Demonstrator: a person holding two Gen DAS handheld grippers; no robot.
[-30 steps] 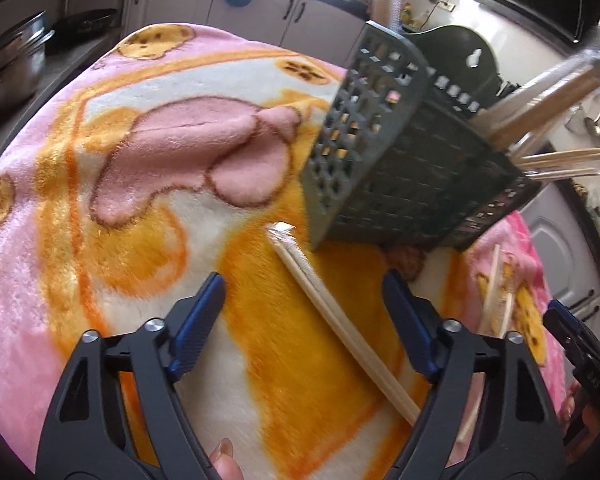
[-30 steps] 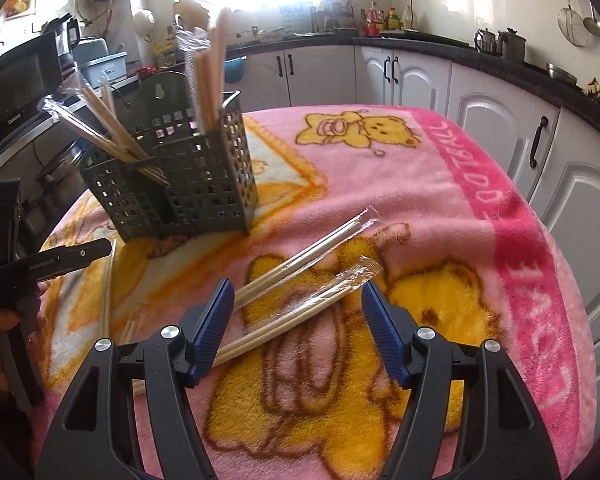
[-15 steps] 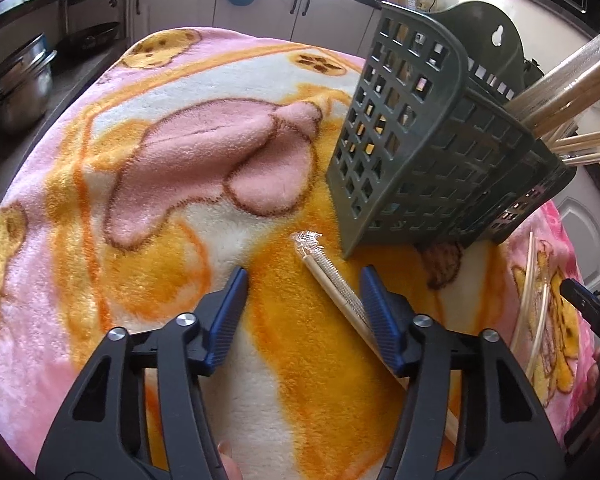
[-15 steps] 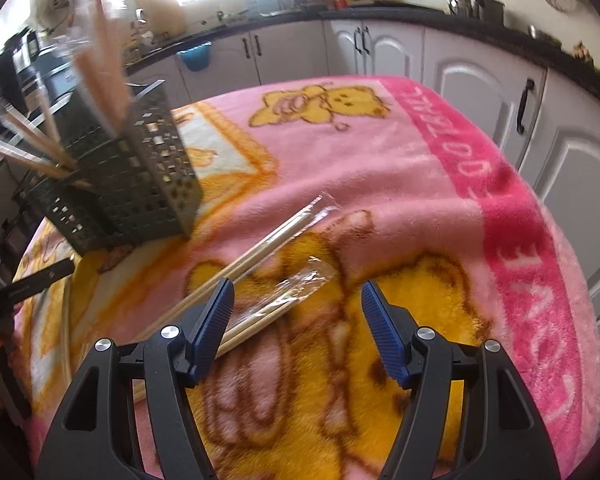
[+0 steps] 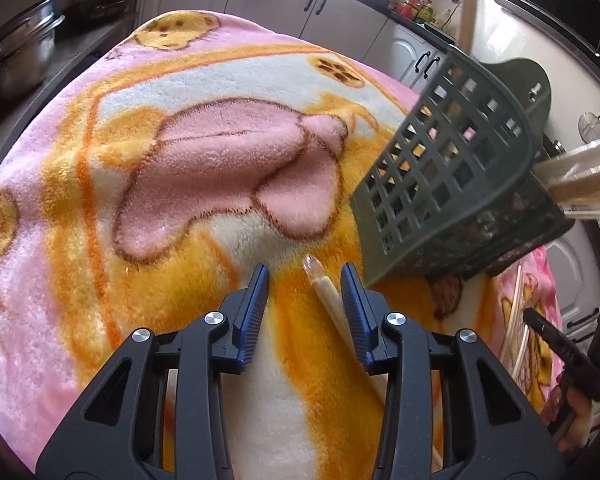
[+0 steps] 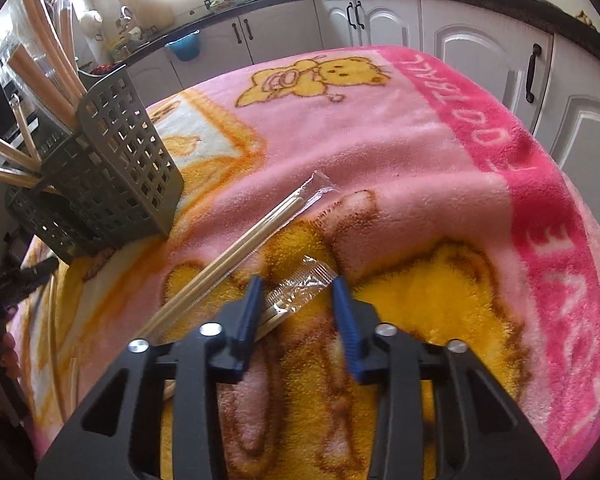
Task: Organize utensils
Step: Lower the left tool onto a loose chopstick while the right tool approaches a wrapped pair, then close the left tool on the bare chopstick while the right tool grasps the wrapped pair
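Observation:
A dark green mesh utensil holder (image 5: 456,184) stands on the blanket with several wrapped chopstick pairs in it; it also shows in the right wrist view (image 6: 108,168). My left gripper (image 5: 304,284) is open, low over the blanket, with a wrapped chopstick pair (image 5: 332,300) lying between its jaws, close to the right one. My right gripper (image 6: 296,296) is open, its jaws on either side of the top end of another wrapped chopstick pair (image 6: 296,286). A second wrapped pair (image 6: 252,236) lies just left of it.
A pink and orange fleece blanket (image 6: 380,128) covers the table. More chopsticks (image 5: 514,320) lie right of the holder. Kitchen cabinets (image 6: 480,40) and a counter ring the table. Steel pots (image 5: 16,52) sit at the far left.
Both grippers have moved forward and down toward the blanket and narrowed their jaws. Each now has a wrapped chopstick pair between its jaws.

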